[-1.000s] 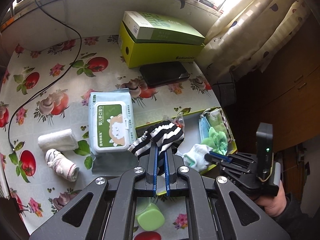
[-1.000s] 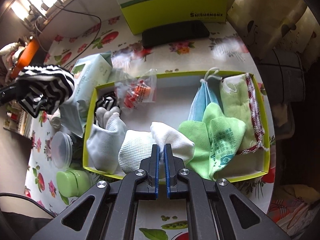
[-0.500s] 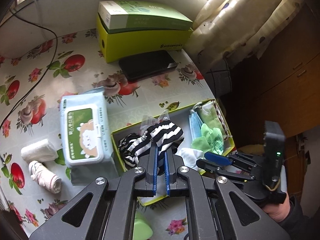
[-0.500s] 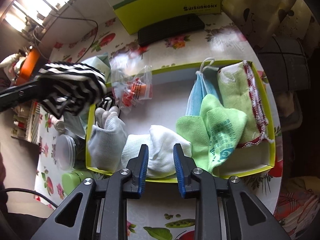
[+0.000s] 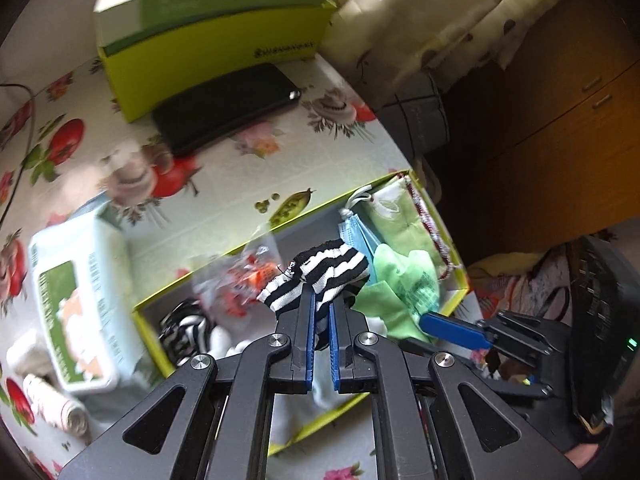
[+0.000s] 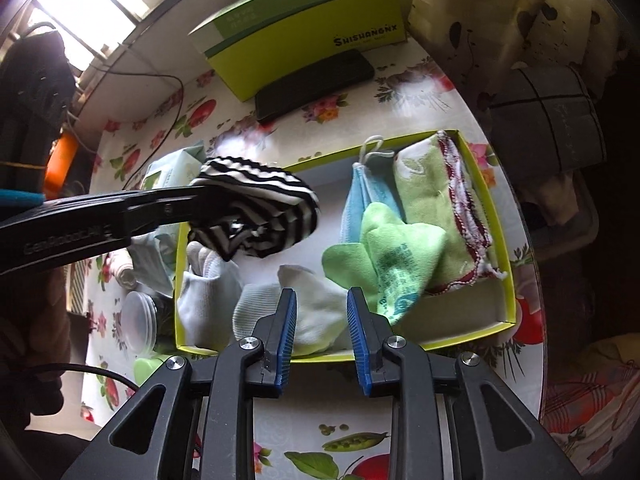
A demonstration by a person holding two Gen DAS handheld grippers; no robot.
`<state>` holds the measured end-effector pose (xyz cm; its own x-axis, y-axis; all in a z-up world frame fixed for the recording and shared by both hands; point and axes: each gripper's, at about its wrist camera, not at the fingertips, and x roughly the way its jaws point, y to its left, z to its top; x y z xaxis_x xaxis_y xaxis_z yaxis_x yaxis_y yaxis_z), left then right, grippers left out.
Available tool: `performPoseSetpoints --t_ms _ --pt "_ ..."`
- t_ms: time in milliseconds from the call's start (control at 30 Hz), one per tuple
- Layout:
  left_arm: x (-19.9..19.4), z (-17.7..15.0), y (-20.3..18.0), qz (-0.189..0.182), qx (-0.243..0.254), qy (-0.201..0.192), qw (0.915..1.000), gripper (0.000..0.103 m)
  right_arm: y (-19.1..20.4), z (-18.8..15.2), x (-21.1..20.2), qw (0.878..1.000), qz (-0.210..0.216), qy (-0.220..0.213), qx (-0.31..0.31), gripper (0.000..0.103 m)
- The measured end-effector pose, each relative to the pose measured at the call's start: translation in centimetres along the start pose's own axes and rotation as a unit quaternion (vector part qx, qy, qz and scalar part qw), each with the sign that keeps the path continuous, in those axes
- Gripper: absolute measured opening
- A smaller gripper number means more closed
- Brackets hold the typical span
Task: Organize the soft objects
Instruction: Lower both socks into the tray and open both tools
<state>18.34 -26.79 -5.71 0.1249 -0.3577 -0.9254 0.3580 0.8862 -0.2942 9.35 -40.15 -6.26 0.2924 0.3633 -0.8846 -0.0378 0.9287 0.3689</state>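
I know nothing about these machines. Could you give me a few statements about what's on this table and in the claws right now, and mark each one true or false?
1. The left claw is clamped on a black-and-white striped sock. True.
2. The right claw grips the blue face mask. False: its fingers stand apart, holding nothing, above a white sock.
3. The shallow yellow-green box holds a green towel. True.
4. The black phone lies inside that box. False: it rests on the flowered tablecloth, against the tall green carton.
5. The striped sock hangs over the box. True.
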Motion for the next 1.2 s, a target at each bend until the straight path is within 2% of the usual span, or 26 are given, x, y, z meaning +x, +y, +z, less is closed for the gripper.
performPoseSetpoints --t_ms 400,600,667,733,833,1200 --pt "4.9 1.8 0.5 0.008 -0.005 0.028 0.9995 0.006 -0.7 0.3 0.3 1.0 -0.004 0.002 0.008 0.025" --pt "3.5 1.6 0.7 0.007 -0.006 0.013 0.9999 0.015 -0.3 0.8 0.2 1.0 -0.01 -0.002 0.002 0.026" --pt "2.9 1.5 0.8 0.005 -0.01 0.009 0.9999 0.016 -0.1 1.0 0.1 1.0 -0.014 -0.003 0.0 0.028" --pt "2.3 1.2 1.0 0.008 -0.013 0.007 0.9999 0.022 0.0 1.0 0.0 1.0 -0.018 -0.005 -0.001 0.033" --pt "1.2 0.7 1.3 0.008 -0.018 0.0 0.9998 0.026 0.4 1.0 -0.4 1.0 -0.021 -0.008 -0.005 0.035" --pt "-4.2 -1.4 1.4 0.024 -0.014 -0.048 0.9985 0.026 3.1 0.9 -2.3 0.999 -0.026 -0.022 -0.033 0.041"
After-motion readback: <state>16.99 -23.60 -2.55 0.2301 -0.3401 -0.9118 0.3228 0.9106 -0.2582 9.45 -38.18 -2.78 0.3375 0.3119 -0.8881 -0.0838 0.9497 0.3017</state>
